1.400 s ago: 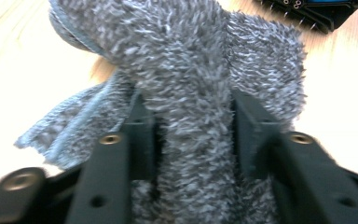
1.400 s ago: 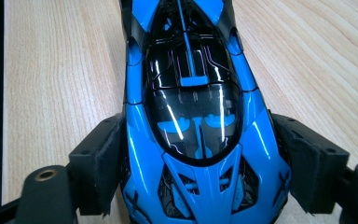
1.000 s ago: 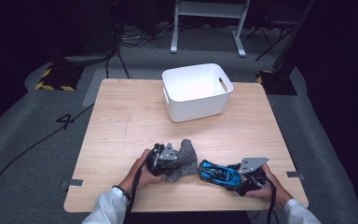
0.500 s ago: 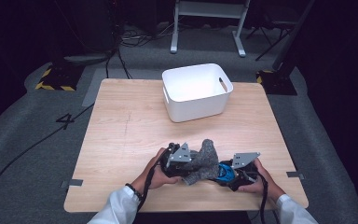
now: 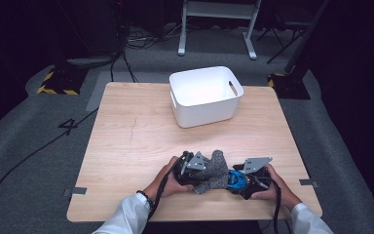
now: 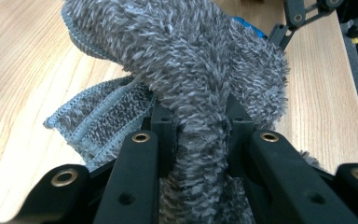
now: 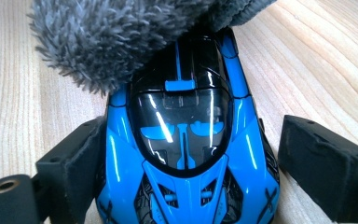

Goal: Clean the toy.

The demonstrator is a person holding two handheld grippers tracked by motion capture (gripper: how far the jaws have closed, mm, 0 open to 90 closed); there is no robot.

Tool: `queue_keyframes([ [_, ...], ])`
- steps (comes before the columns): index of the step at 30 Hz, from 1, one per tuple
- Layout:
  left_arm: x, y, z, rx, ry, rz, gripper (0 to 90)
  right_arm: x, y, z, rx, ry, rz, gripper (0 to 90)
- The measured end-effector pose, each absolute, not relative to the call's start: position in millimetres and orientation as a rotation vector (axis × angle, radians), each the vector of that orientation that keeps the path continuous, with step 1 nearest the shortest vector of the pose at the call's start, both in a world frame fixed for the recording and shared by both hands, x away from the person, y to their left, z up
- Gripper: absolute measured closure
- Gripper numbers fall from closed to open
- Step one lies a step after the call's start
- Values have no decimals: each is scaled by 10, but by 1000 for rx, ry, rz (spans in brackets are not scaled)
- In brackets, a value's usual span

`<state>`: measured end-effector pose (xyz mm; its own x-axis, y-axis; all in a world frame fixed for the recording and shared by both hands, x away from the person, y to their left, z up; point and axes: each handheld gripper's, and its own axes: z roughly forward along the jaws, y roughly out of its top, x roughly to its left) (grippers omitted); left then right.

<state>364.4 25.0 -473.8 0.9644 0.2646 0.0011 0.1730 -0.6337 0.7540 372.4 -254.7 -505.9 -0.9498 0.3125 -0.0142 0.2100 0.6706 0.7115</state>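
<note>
So the left gripper (image 5: 208, 171) is clamped tight on a fuzzy grey cloth (image 5: 213, 171), with a bunch of the pile squeezed between its jaws. The cloth sits near the front edge of the counter (image 5: 126, 146), and its far end flops over the nose of a blue toy car (image 5: 235, 179) lying just beside it. In the right gripper view that grey fluff (image 7: 121, 42) hides the front of the car (image 7: 186, 154), so only the windscreen, roof and rear half are clear.

The right gripper (image 5: 241, 180) has just been opening. Its jaws stand wide on either side of the car, the right pad clearly off it, the left one close against the body.

Further back, well apart from all this, there's a white plastic bin (image 5: 204, 95) near the far middle of the counter. Cables and a metal stand (image 5: 214, 24) are on the floor beyond.
</note>
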Motion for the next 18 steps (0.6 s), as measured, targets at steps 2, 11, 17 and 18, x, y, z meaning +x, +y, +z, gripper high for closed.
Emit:
queue_keyframes([
  [2, 3668, 307, -4733, 2274, 307, 145, 726, 3726, -2569, -5055, 428, 2748, 1146, 130],
  [11, 3795, 490, -4832, 2301, 421, 154, 719, 3682, -2682, -5041, 452, 2734, 1157, 216],
  [17, 3737, 417, -4727, 2225, 368, 146, 710, 3677, -2690, -5042, 448, 2731, 1163, 221],
  [18, 3713, 387, -4691, 2204, 353, 136, 709, 3677, -2689, -5043, 448, 2729, 1166, 221],
])
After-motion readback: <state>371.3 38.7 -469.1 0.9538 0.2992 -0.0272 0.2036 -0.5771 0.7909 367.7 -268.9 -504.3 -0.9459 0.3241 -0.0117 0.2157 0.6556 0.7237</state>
